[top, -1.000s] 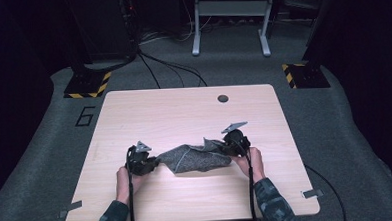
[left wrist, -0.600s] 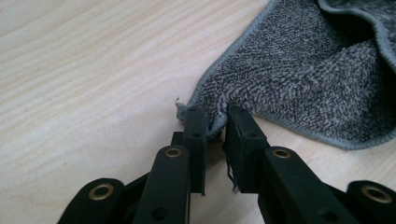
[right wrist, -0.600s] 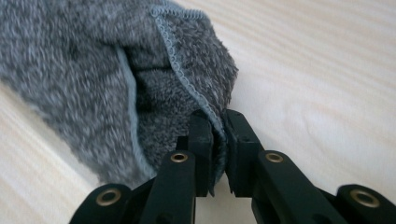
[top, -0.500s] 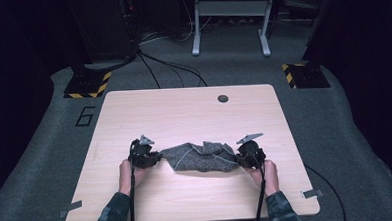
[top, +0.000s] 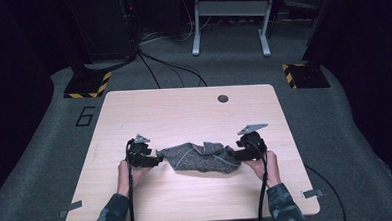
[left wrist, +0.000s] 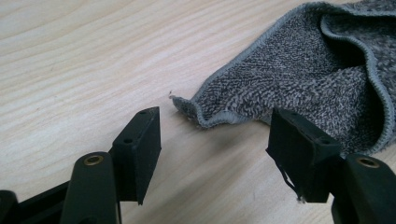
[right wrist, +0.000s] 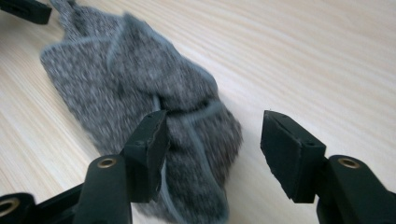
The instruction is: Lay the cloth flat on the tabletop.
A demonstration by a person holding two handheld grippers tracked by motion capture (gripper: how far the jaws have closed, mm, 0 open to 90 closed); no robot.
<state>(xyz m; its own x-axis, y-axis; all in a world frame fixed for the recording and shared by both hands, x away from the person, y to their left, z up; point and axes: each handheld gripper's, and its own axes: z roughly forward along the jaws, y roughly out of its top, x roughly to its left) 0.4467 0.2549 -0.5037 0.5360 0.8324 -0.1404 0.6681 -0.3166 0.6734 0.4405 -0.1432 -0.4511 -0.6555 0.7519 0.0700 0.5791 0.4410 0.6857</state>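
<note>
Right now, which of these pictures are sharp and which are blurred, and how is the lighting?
Left gripper view: sharp, the grey knitted cloth shows its weave. Right gripper view: that cloth is smeared by motion blur, though the black fingers stay crisp. High view: the light wooden table is evenly lit; the room around it is dark.

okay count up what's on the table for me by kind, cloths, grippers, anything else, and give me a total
Grey cloth: 1, crumpled on the table
Black grippers: 2, the left gripper and the right gripper, one at each end of the cloth, both open
Dark round spot near the table's far edge: 1
Total: 4
</note>
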